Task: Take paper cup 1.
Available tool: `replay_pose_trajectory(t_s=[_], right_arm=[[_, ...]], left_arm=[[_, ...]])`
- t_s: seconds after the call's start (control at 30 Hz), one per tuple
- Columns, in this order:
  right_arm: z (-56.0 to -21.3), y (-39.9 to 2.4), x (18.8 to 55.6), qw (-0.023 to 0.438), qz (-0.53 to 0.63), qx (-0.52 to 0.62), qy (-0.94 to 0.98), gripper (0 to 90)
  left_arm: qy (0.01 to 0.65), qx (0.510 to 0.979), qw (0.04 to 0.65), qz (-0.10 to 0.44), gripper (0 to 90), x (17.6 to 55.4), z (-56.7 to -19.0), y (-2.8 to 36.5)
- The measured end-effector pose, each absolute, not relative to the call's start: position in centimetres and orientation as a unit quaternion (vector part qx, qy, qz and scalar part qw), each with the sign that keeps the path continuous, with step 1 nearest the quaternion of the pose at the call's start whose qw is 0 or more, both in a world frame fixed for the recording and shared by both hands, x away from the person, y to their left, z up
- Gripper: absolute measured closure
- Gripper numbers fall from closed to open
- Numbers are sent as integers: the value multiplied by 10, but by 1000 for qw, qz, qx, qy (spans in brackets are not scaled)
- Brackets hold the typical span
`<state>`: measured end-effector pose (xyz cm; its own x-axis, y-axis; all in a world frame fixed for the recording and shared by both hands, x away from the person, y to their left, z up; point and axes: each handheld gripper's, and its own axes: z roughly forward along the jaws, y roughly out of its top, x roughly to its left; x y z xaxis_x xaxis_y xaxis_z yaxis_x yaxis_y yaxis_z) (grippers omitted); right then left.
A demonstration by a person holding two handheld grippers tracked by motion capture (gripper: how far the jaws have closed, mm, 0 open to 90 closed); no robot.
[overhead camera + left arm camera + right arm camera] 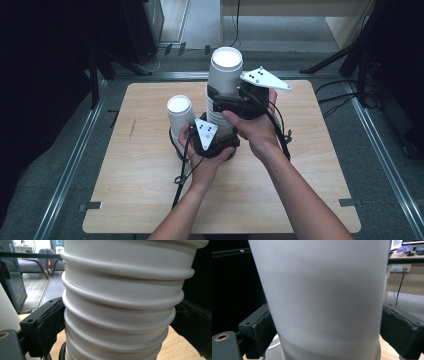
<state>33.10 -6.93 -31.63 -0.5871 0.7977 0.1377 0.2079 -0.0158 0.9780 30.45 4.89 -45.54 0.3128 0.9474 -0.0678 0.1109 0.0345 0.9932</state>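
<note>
Your two forearms come in from the bottom of the high view and meet at a tall stack of nested white paper cups (223,95) standing near the middle of the light wooden counter (150,175). Your left gripper (216,141) sits low on the stack, and its black padded fingers (48,322) press on either side of the ribbed lower part, where rolled white rims ring the stack one above another, some slightly askew. Your right gripper (227,102) is higher up, around the smooth, matte, slightly tapered wall of the top white paper cup (322,297); its fingers (260,331) stand at both sides of that wall, and whether the pads bear on it or have just come off it I cannot tell. That cup's open mouth faces up, bright white inside. A second, shorter white paper cup stack (180,114) stands just beside the tall one, at your left gripper's side.
</note>
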Motion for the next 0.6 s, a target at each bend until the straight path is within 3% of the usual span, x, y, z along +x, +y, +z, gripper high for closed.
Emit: replay_pose_trajectory(t_s=[0.6], right_arm=[[-309, -63, 334, 264, 588, 376, 665, 117]], left_arm=[[453, 584, 561, 372, 20, 305, -455, 49]])
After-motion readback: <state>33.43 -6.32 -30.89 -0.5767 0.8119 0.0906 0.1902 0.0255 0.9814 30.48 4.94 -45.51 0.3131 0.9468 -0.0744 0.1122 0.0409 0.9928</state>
